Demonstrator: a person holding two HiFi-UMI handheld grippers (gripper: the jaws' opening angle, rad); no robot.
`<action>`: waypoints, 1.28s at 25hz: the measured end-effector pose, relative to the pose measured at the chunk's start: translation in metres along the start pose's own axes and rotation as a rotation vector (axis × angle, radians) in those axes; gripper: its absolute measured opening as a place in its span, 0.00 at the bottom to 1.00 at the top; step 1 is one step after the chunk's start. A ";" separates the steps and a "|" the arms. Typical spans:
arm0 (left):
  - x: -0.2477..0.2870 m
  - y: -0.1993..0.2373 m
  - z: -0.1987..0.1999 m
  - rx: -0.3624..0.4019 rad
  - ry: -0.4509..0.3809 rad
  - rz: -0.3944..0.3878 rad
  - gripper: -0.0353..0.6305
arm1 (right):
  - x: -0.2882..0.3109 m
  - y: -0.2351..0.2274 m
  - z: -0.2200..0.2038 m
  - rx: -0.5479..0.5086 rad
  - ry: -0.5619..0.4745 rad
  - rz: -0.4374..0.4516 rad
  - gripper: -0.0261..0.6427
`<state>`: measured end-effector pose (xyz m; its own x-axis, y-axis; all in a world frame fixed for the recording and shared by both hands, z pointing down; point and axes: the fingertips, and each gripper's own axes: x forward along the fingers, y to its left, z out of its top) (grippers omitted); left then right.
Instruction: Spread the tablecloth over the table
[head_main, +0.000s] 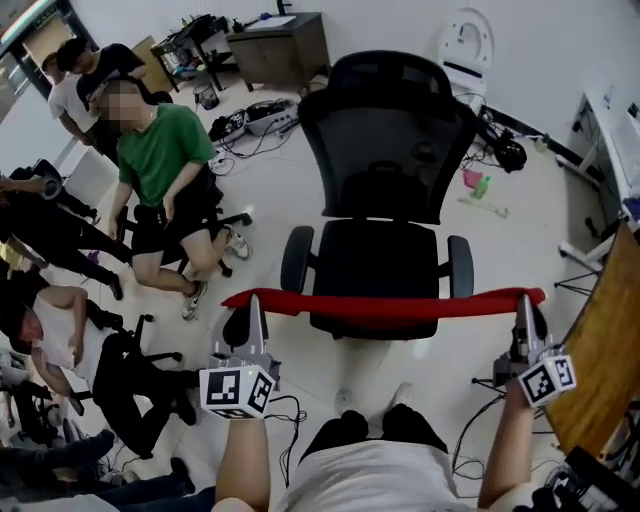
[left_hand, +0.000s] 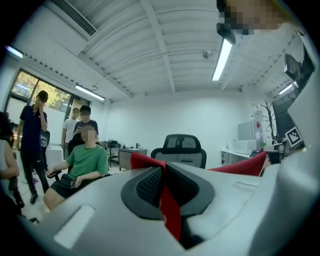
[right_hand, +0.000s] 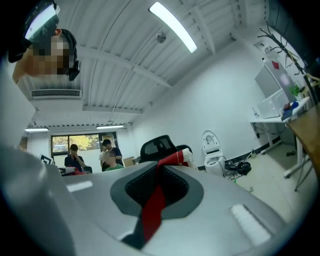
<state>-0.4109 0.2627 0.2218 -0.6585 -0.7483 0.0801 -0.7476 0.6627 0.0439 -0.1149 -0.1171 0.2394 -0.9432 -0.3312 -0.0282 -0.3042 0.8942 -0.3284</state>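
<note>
Red tablecloth (head_main: 385, 302) held taut in the air between left gripper (head_main: 254, 303) and right gripper (head_main: 522, 303).
Both jaws are closed tight on the cloth's ends. An office chair (head_main: 385, 170) crowds 12 o'clock, the table (head_main: 608, 345) edge sits at 3 o'clock, and seated people (head_main: 165, 170) are at 9 o'clock.

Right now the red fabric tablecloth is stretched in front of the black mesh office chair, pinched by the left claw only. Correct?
Not quite: both claws grip it. The right gripper view shows the right claw shut on the red fabric tablecloth, like the left claw. It does stretch before the black mesh office chair.
</note>
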 end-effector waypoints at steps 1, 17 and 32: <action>-0.001 -0.002 0.014 -0.008 -0.014 -0.012 0.08 | -0.004 0.005 0.016 -0.018 -0.016 -0.007 0.07; 0.044 -0.164 0.101 -0.005 -0.104 -0.505 0.08 | -0.221 0.003 0.144 -0.179 -0.232 -0.412 0.07; 0.029 -0.407 0.104 0.031 -0.072 -0.904 0.08 | -0.456 -0.040 0.163 -0.178 -0.385 -0.766 0.07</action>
<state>-0.1349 -0.0322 0.1027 0.1780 -0.9834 -0.0346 -0.9833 -0.1791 0.0328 0.3486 -0.0510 0.1119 -0.3695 -0.9101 -0.1874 -0.8824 0.4069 -0.2364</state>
